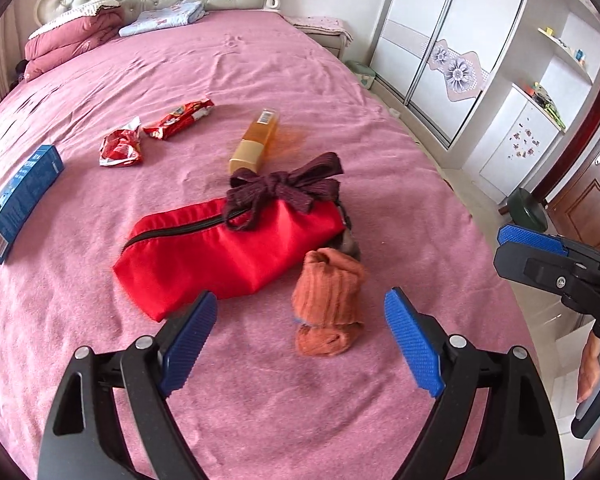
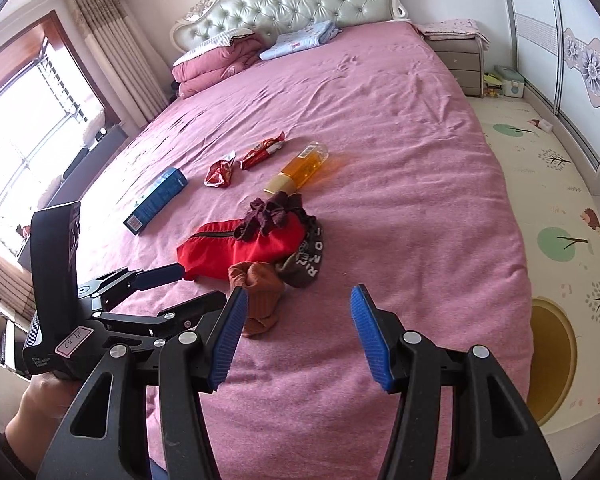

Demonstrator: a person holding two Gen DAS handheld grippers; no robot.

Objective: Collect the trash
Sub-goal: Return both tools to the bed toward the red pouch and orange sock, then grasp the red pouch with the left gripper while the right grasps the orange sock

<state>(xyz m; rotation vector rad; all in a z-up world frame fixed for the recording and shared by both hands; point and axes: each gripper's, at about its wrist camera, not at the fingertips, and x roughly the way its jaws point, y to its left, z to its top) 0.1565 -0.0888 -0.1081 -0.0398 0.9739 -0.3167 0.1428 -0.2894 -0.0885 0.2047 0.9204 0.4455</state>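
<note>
Pink bedspread point(image 1: 340, 92), items scattered mid-bed. Count follows.

Two red snack wrappers: one crumpled wrapper point(image 1: 121, 147), one longer wrapper point(image 1: 178, 119) just beside it at its 1 o'clock. In the right wrist view the same pair sits at point(image 2: 220, 171) and point(image 2: 263, 150). Neither is held.

One blue carton point(image 1: 22, 200), well apart from the wrappers at their 8 o'clock, lying flat.

One amber bottle point(image 1: 256, 140) on its side, cap end toward the camera, at 3 o'clock of the wrappers.

One red zip pouch point(image 1: 228, 252) mid-frame; one dark maroon knotted sock bundle point(image 1: 280, 192) resting on its far end. One dark lettered sock point(image 2: 310, 260) touching the pouch's right end. One orange rolled sock point(image 1: 328, 300), just beside the pouch at its 5 o'clock.

Two grippers. Left gripper point(image 1: 300, 344): fingers spread wide, nothing between the pads, the orange sock in line with the gap but beyond the tips. Right gripper point(image 2: 298, 336): fingers spread wide, nothing between them, hovering over bare bedspread at 6 o'clock of the pile.

At the headboard: one folded pink quilt point(image 2: 216, 62), one folded pale blue cloth point(image 2: 300, 40).
</note>
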